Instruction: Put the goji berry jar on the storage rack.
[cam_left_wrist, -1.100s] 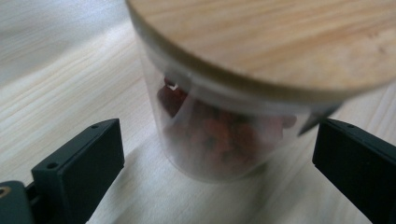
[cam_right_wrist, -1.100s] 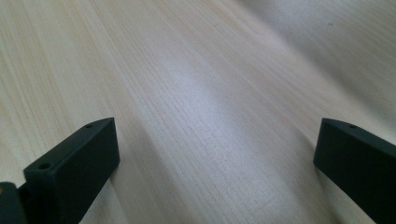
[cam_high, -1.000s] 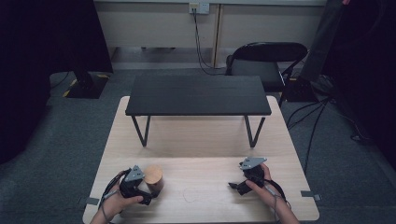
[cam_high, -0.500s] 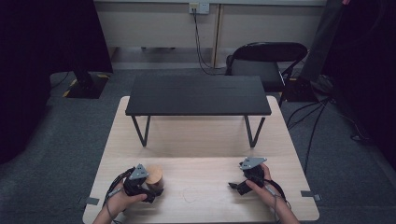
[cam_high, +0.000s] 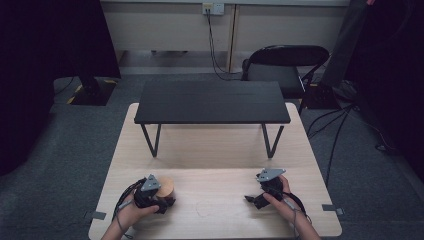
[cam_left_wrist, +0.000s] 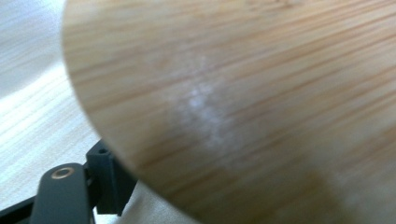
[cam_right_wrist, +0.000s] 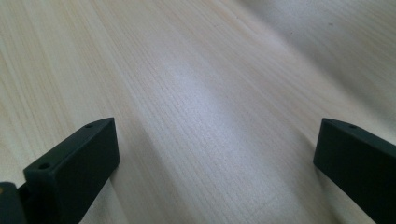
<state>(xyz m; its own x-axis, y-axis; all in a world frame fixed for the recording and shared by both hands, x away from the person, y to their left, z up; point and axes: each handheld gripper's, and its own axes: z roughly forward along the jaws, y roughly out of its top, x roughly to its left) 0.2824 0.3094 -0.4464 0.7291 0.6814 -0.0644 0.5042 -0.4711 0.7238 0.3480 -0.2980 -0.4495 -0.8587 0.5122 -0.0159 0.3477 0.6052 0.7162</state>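
The left gripper (cam_high: 159, 199) grips a round wooden block (cam_high: 165, 186) at the table's (cam_high: 215, 160) near-left; the right gripper (cam_high: 254, 199) rests wide apart and empty. The block's smooth, curved side could slip out if the squeeze loosens.

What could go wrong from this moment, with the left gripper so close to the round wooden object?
1. The wooden object sits right against the left gripper, and its grain fills the left gripper view. Whether it is clamped cannot be told, so it might slip or roll if lifted.
2. It lies near the light table's front edge, so a slip could send it toward the floor.
3. The right gripper is open over bare wood, offering no support.
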